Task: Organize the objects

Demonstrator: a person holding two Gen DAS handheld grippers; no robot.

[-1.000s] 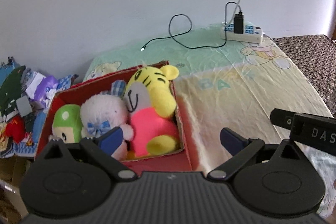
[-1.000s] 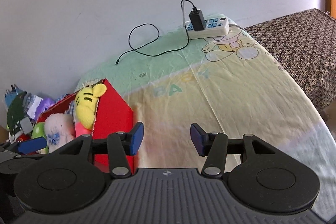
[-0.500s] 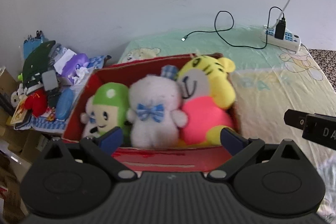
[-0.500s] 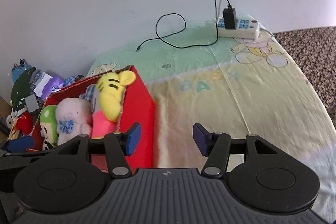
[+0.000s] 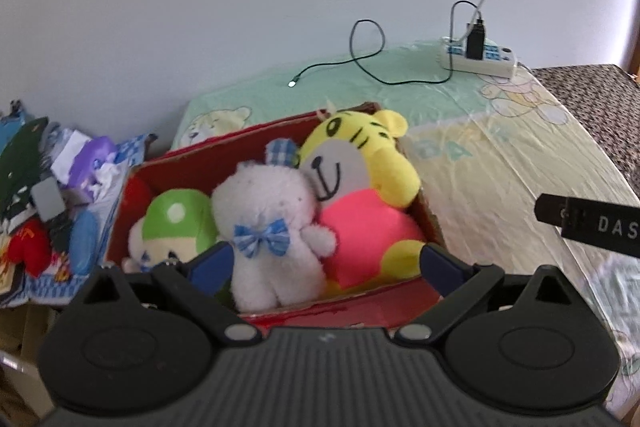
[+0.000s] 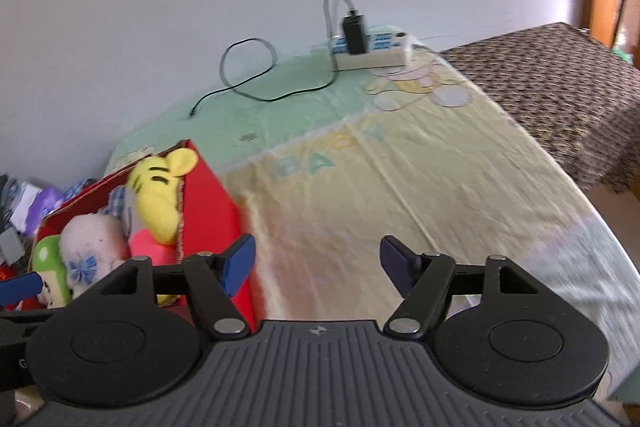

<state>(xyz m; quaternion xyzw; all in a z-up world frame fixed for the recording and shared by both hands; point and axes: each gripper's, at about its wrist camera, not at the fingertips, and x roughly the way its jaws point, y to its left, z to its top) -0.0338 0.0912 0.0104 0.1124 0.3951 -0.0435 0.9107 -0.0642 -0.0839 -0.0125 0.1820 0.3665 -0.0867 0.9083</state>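
Note:
A red cardboard box [image 5: 256, 143] stands on the bed's left part and holds three plush toys: a green-capped one [image 5: 176, 219], a white bear with a blue bow [image 5: 272, 223] and a yellow tiger in pink [image 5: 360, 183]. My left gripper [image 5: 324, 265] is open and empty, just in front of the box. The box also shows in the right wrist view [image 6: 212, 195] at the left. My right gripper [image 6: 316, 261] is open and empty over the bedsheet, to the right of the box.
A white power strip [image 5: 480, 61] with a black charger and a looped cable [image 5: 372, 67] lies at the far edge by the wall. A heap of toys and papers [image 5: 52, 203] sits left of the bed. A brown patterned blanket [image 6: 560, 79] covers the right side.
The left gripper's view swung left onto the box, then drifted slightly back right. The right gripper's view shifted right, away from the box. Both stayed open.

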